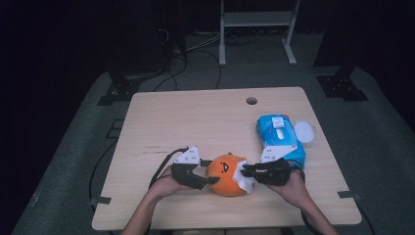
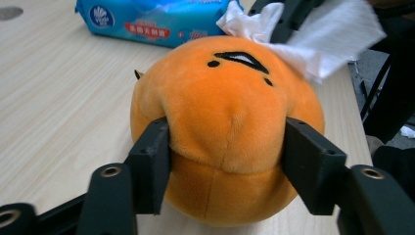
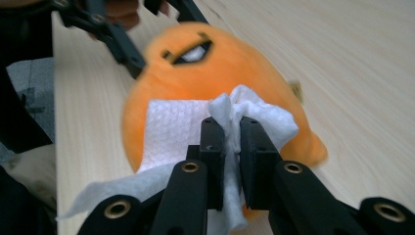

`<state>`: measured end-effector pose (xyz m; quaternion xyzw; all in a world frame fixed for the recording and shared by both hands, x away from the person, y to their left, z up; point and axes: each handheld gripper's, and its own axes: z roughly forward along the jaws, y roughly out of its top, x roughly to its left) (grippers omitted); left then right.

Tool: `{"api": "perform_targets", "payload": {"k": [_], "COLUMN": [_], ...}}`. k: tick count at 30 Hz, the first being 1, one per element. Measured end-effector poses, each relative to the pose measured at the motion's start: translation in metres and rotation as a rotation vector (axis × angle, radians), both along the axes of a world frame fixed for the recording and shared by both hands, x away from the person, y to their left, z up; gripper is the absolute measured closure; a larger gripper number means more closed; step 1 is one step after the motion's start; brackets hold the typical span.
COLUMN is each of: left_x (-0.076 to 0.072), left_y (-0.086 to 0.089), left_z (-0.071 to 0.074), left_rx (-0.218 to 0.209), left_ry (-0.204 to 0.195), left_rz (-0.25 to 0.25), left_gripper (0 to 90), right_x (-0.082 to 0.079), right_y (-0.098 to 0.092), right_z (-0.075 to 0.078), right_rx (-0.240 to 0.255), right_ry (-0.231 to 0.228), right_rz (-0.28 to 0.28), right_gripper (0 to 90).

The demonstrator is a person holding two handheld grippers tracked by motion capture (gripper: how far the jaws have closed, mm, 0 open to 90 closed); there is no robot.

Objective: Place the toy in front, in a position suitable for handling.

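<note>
A round orange plush toy [image 1: 226,175] with a black stitched face lies near the table's front edge. My left gripper [image 1: 208,172] holds it from the left; in the left gripper view the jaws [image 2: 225,142] dent the toy's [image 2: 225,98] sides. My right gripper [image 1: 247,171] comes in from the right, shut on a crumpled white wipe [image 1: 244,180]. In the right gripper view its jaws [image 3: 232,132] pinch the wipe [image 3: 171,127], which lies flat against the toy's [image 3: 230,63] side. The same wipe [image 2: 337,34] hangs over the far side of the toy in the left gripper view.
A blue pack of wet wipes [image 1: 279,137] lies behind the right gripper, with a white round piece [image 1: 304,131] beside it. The wooden table [image 1: 195,122] has a cable hole [image 1: 251,101] near its far edge. The pack [image 2: 151,19] also appears beyond the toy.
</note>
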<state>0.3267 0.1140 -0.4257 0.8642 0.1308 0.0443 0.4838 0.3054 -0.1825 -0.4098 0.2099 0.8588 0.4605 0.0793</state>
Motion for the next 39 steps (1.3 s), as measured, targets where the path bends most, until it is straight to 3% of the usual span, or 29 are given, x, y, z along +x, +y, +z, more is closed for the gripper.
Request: {"api": "perform_targets", "payload": {"k": [4,7,10,12,14,18,20,22,24,26,29,30,36,39], "left_x": [-0.006,-0.010,-0.010,-0.007,-0.005,-0.004,-0.005,-0.007,-0.009,-0.010,-0.010,-0.010,-0.003,-0.004], "left_y": [-0.010,-0.018,-0.018,-0.014,-0.013,-0.014,-0.015,-0.018,-0.020,-0.019,-0.019,-0.019,-0.018,-0.018], "left_z": [0.006,0.010,0.009,0.007,0.006,0.005,0.006,0.007,0.008,0.008,0.007,0.006,0.002,0.001], "left_rx": [0.005,0.014,0.018,0.009,0.000,-0.013,-0.012,-0.005,0.023,0.023,0.025,0.022,-0.014,-0.013], "left_ry": [-0.026,-0.043,-0.037,-0.014,-0.004,0.001,0.001,-0.012,-0.039,-0.043,-0.049,-0.049,0.036,0.021], "left_rz": [-0.012,-0.012,0.000,0.019,0.025,0.030,0.034,0.021,0.014,0.003,-0.008,-0.007,0.047,0.027], "left_gripper": [41.6,42.0,42.1,42.1,42.0,41.9,42.0,42.0,42.0,41.9,41.4,38.1,18.8,27.4], "right_x": [-0.008,-0.018,-0.024,-0.021,-0.017,-0.015,-0.018,-0.021,-0.024,-0.022,-0.012,-0.006,-0.002,-0.003], "right_y": [0.011,0.026,0.034,0.030,0.022,0.011,0.015,0.022,0.032,0.031,0.020,0.013,0.010,0.011], "right_z": [0.008,0.013,0.013,0.013,0.011,0.008,0.008,0.009,0.010,0.012,0.015,0.012,0.007,0.007], "right_rx": [0.016,0.036,-0.024,-0.024,-0.047,-0.048,-0.049,-0.027,-0.053,-0.041,-0.020,-0.006,0.001,-0.003], "right_ry": [-0.036,-0.065,-0.118,-0.112,-0.121,-0.108,-0.118,-0.108,-0.130,-0.133,-0.128,-0.095,-0.065,-0.068], "right_rz": [0.032,0.092,0.102,0.086,0.057,0.033,0.051,0.106,0.133,0.111,0.031,0.002,-0.014,-0.015], "right_gripper": [80.5,80.4,80.4,80.4,80.4,80.4,80.3,80.3,80.3,80.4,80.4,80.4,80.4,80.4]}}
